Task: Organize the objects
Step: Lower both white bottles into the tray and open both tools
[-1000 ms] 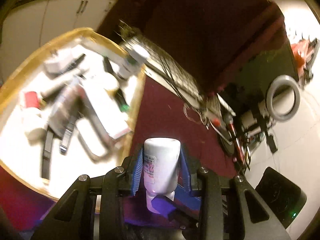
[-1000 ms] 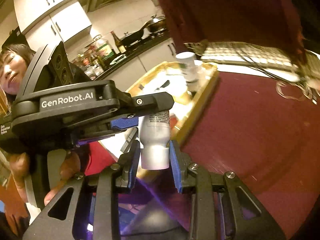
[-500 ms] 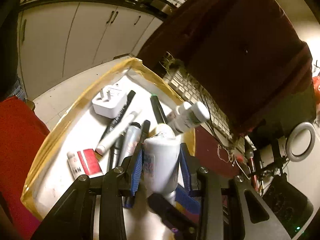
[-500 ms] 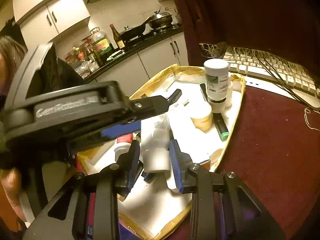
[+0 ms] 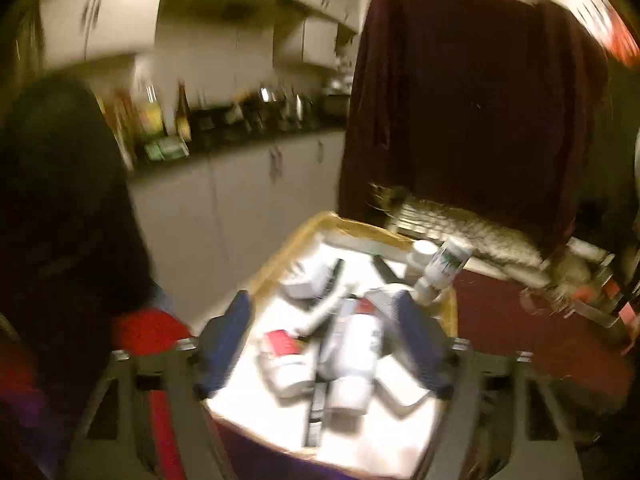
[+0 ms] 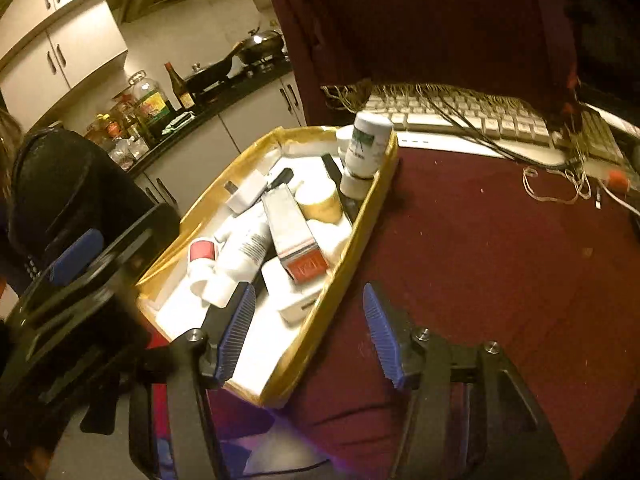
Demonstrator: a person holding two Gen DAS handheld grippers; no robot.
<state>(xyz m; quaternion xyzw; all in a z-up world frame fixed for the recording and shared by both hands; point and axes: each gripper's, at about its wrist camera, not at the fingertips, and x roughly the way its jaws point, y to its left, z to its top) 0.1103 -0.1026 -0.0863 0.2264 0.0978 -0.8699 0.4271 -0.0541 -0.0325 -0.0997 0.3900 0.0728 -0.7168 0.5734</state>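
Both grippers, left (image 5: 324, 344) and right (image 6: 308, 336), spread, empty; white bottle (image 6: 240, 256) lies in tray (image 6: 360, 224) (drop step likely done). Next: pick another stray obj.

Black gripper (image 6: 308, 330) frame, blue ribbed pads (image 6: 236, 330)

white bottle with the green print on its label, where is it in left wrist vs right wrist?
Left wrist: the white bottle with green print is right of centre, tilted, at the far right corner of the yellow-rimmed tray.
Right wrist: the bottle is above centre, at the tray's far corner, cap down.
Shared landmark: the keyboard, just beyond that corner in both views.
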